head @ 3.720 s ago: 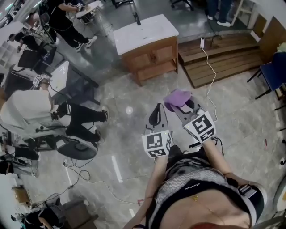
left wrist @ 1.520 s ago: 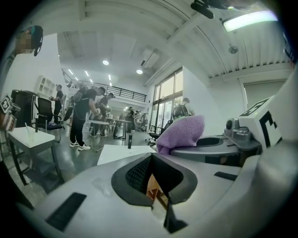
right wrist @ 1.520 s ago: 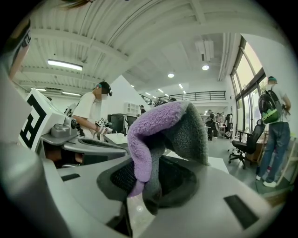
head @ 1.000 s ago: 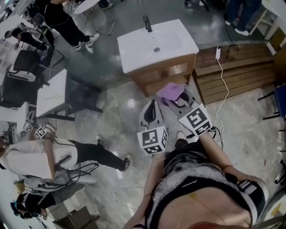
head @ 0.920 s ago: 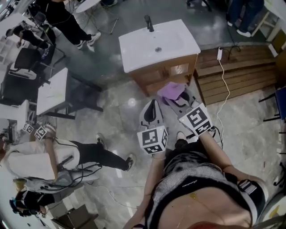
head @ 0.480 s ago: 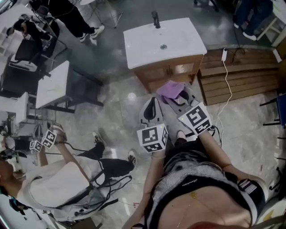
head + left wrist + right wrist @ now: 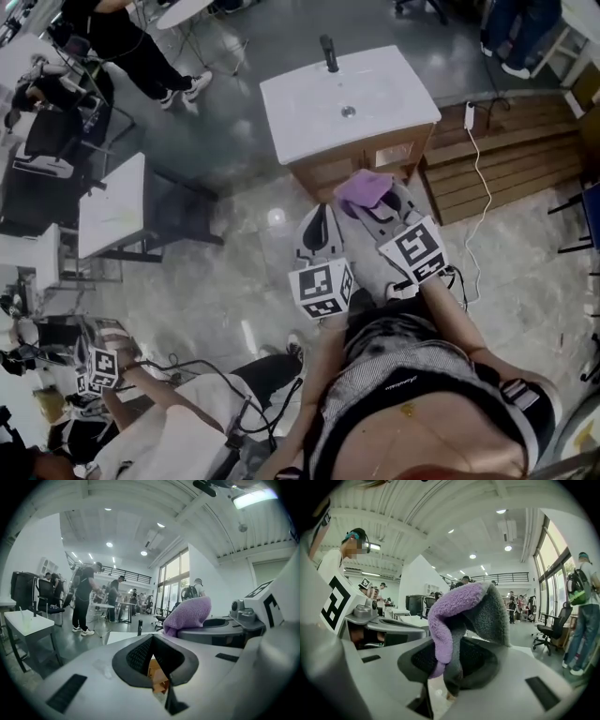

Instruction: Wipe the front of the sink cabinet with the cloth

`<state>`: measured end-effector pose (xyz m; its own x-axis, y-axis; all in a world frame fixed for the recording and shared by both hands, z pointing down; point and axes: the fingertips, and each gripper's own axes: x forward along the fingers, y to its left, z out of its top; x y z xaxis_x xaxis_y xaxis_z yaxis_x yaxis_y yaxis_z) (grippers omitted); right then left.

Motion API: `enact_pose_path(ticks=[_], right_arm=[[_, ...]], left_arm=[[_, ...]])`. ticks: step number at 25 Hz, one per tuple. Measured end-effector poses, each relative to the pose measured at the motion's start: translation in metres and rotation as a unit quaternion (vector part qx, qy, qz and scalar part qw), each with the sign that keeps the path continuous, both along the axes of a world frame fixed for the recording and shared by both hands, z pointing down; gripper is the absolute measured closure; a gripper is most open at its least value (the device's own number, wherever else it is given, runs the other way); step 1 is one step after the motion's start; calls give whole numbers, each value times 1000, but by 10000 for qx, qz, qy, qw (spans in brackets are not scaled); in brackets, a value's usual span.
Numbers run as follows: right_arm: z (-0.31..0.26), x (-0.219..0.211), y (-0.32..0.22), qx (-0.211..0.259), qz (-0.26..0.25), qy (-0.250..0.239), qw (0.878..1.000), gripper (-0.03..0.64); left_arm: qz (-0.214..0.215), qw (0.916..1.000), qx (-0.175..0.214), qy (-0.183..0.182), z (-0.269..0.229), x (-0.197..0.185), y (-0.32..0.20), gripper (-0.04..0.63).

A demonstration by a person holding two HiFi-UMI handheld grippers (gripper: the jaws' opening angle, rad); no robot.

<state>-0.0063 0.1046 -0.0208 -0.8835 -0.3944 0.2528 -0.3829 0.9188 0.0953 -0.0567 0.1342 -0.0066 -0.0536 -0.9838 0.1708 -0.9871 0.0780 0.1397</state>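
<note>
Purple and fluffy, the cloth (image 7: 454, 616) is clamped between the jaws of the right gripper (image 7: 449, 663). In the right gripper view it rises out of the jaws and folds over at the top. Its purple face hangs back down on the left, and its greyer underside shows on the right. Its long axis runs up and away from the jaws.

From the head view the cloth (image 7: 364, 190) is a bunched lump, broader across than deep. It lies at the gripper's far end, which points toward the sink cabinet (image 7: 330, 172). The cloth sits just in front of the cabinet's wooden front. I cannot tell whether it touches the wood.

The cabinet carries a white sink top (image 7: 314, 108) with a dark faucet (image 7: 328, 53) at its far edge. Its long side runs across the view, slightly tilted.

The left gripper (image 7: 152, 654) is beside the right one and aims the same way. Its jaws meet at the tips and grip nothing, and a bit of the brown cabinet shows in the gap behind them.

A wooden platform (image 7: 506, 150) stands to the right of the cabinet on the grey marbled floor (image 7: 234, 272).
</note>
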Motion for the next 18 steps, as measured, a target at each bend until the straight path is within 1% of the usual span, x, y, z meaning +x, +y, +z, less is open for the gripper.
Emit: enact_pose_path(ticks=[10, 18], right_arm=[[12, -48, -3, -8, 159, 133, 9998, 462], [20, -75, -1, 28, 316, 180, 9993, 462]], left_arm=[[100, 9999, 0, 104, 12, -51, -3, 595], [240, 9996, 21, 139, 20, -81, -2, 595]])
